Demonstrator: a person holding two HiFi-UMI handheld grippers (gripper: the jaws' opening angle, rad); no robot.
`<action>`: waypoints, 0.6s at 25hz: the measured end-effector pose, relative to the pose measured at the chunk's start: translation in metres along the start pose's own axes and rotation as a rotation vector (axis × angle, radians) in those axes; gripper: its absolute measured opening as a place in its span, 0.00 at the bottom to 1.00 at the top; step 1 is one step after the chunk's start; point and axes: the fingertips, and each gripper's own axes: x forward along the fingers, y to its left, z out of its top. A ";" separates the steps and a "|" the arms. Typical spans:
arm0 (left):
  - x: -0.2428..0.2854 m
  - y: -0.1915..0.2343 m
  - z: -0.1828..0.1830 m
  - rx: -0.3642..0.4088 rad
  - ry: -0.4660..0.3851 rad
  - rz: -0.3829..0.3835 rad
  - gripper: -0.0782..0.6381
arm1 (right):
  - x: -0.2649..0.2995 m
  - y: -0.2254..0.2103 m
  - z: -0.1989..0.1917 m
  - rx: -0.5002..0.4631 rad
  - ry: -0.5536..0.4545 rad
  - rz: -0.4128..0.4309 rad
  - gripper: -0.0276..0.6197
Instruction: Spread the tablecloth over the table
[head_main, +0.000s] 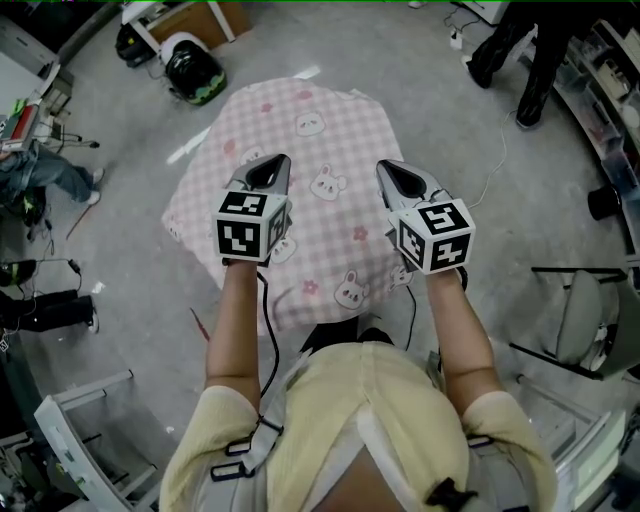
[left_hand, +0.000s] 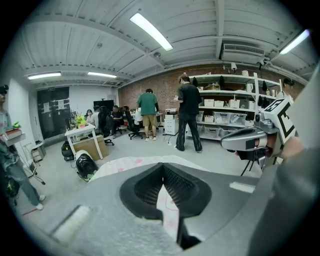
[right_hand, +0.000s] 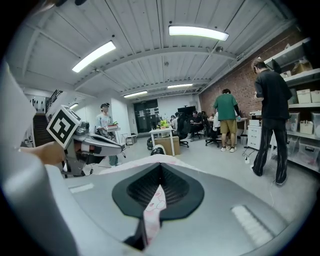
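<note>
yellow-sleeved forearms (head_main: 240, 320) reach out from the bottom of the head view, one gripper in each hand. left gripper (head_main: 272, 168) and right gripper (head_main: 392, 172) sit side by side over the near half of the pink checked tablecloth (head_main: 320, 140). the cloth drapes right over the bench, so the bench itself is hidden. its long run heads away from the person, far corner pointing at the top of the view, near edge hanging down and cut off by the torso. left gripper view: jaws pressed together, pinching a thin fold of cloth (left_hand: 169, 207). right gripper view: same story, jaws nipped on a pink strip (right_hand: 152, 209).
</note>
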 end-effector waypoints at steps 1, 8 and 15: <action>0.000 0.000 0.000 0.000 0.001 0.000 0.12 | 0.001 0.000 0.000 0.000 0.002 0.002 0.05; 0.003 -0.001 -0.001 0.003 0.006 0.000 0.12 | 0.003 -0.002 -0.002 0.009 0.005 0.009 0.05; 0.010 0.007 -0.004 -0.003 0.013 0.003 0.12 | 0.014 -0.007 -0.002 0.043 0.000 0.005 0.05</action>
